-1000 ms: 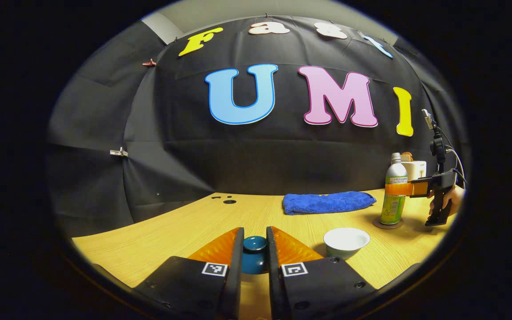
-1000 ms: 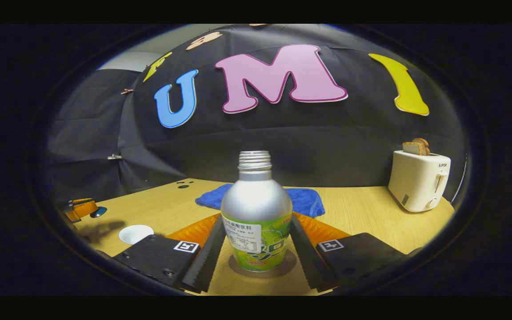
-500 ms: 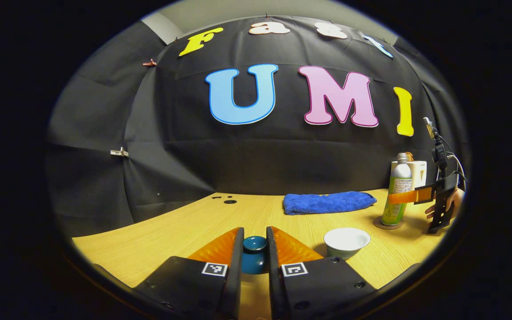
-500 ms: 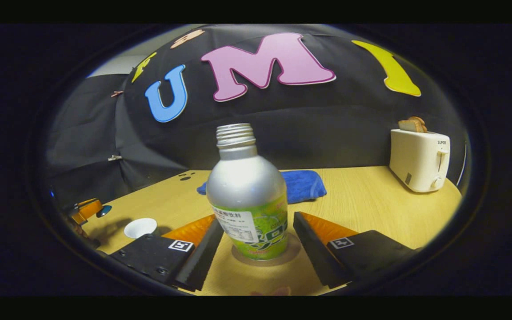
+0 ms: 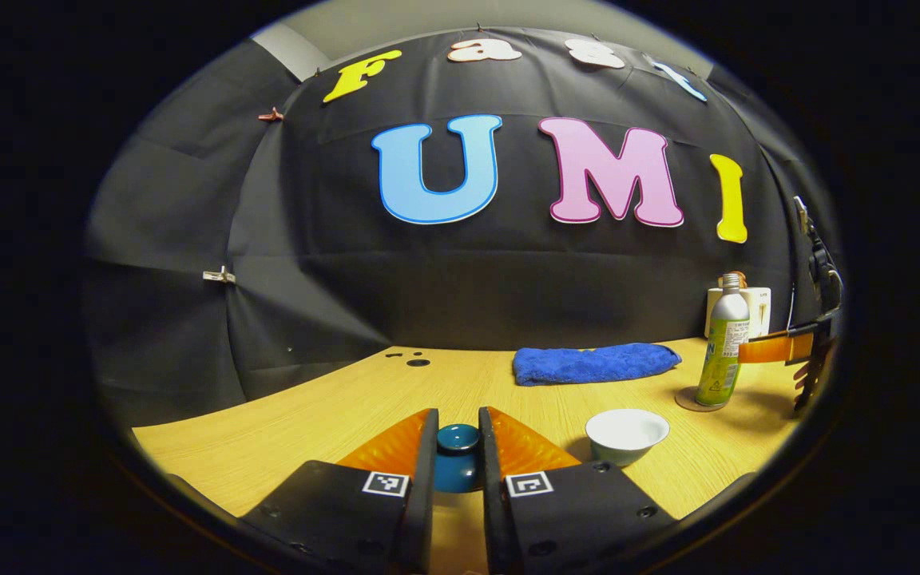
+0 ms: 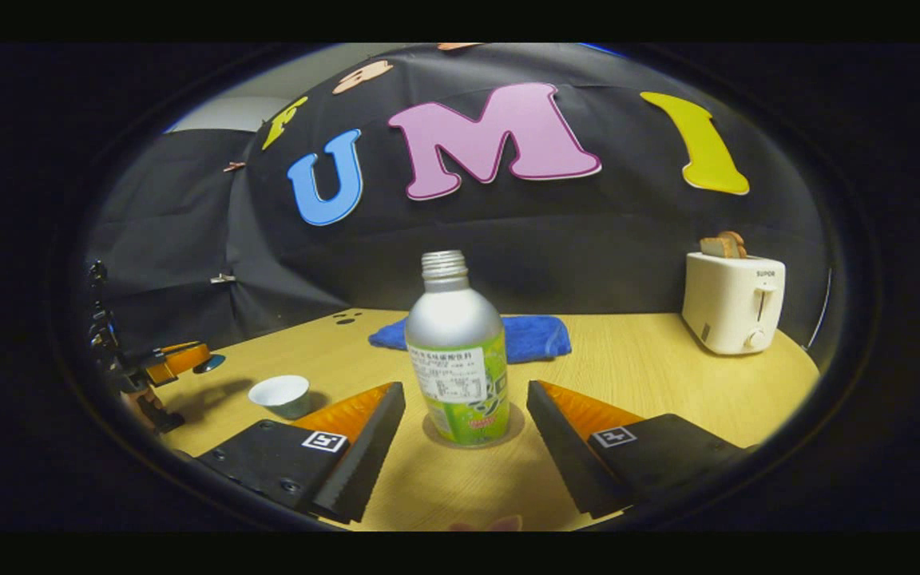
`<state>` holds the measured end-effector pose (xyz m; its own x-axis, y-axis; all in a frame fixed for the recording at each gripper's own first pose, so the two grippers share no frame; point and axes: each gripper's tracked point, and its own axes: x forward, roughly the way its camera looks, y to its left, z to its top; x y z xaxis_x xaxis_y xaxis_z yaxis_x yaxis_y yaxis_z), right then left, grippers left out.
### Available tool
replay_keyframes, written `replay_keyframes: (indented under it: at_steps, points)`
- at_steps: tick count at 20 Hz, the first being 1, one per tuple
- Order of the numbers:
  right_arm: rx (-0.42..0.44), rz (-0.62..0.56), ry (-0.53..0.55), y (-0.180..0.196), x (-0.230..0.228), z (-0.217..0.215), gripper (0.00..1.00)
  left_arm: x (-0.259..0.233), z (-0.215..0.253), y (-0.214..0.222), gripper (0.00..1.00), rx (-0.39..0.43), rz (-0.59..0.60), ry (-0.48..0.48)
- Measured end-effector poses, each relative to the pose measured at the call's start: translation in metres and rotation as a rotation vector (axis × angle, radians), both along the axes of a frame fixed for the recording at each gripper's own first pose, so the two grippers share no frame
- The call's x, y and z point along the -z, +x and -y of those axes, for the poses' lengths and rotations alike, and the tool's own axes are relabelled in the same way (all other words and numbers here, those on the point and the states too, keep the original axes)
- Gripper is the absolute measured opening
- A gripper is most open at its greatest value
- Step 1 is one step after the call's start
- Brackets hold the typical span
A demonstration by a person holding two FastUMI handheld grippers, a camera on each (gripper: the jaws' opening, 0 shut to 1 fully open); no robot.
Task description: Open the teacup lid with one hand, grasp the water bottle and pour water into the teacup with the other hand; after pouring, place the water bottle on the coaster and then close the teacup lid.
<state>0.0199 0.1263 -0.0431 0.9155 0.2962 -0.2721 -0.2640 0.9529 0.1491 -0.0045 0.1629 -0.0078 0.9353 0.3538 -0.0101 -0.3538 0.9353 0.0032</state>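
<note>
The left tongs are closed on the teacup lid, a dark teal piece pinched between the two fingers close to their tips and held clear above the table. Keeping it there makes sense: the teacup sits open on the table, ahead of these tongs and off to their right, and the lid has to stay out of the way until the bottle is put down. Whether the cup already holds water is hard to tell from this low angle, since only its pale inside wall shows.

The right tongs stand wide open and grip nothing. The water bottle stands upright directly ahead of them, centred in the gap but just beyond the fingertips, with clear space on both sides. It rests on the coaster, a round disc showing around its base, and its threaded neck has no cap. The bottle on the coaster with the fingers spread fits a release, so the pouring and placing steps look done.

In the left gripper view the same bottle stands far to the right of the left tongs, with the right tongs beside it. A folded blue towel lies ahead near the back wall, and a toaster stands beyond the bottle to the right of the right tongs. What remains is to bring the lid over and down onto the cup.
</note>
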Motion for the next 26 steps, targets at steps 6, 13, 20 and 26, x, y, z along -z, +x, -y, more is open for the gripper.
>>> replay_keyframes:
  at_steps: [6, 13, 20, 26]
  points:
    - [0.048, 0.071, -0.046, -0.045, -0.007, 0.009, 0.95, 0.000, 0.013, 0.004, 0.30, 0.023, 0.003, -0.003]
    - [0.102, 0.224, -0.087, -0.065, -0.027, 0.017, 0.95, -0.005, 0.059, 0.028, 0.30, 0.135, 0.019, -0.001]
    - [0.205, 0.224, -0.106, -0.065, -0.029, 0.036, 0.95, -0.008, 0.098, 0.054, 0.30, 0.225, 0.038, -0.054]
    - [0.199, 0.223, -0.104, -0.066, -0.029, 0.034, 0.95, -0.001, 0.122, 0.073, 0.30, 0.261, -0.009, -0.010]
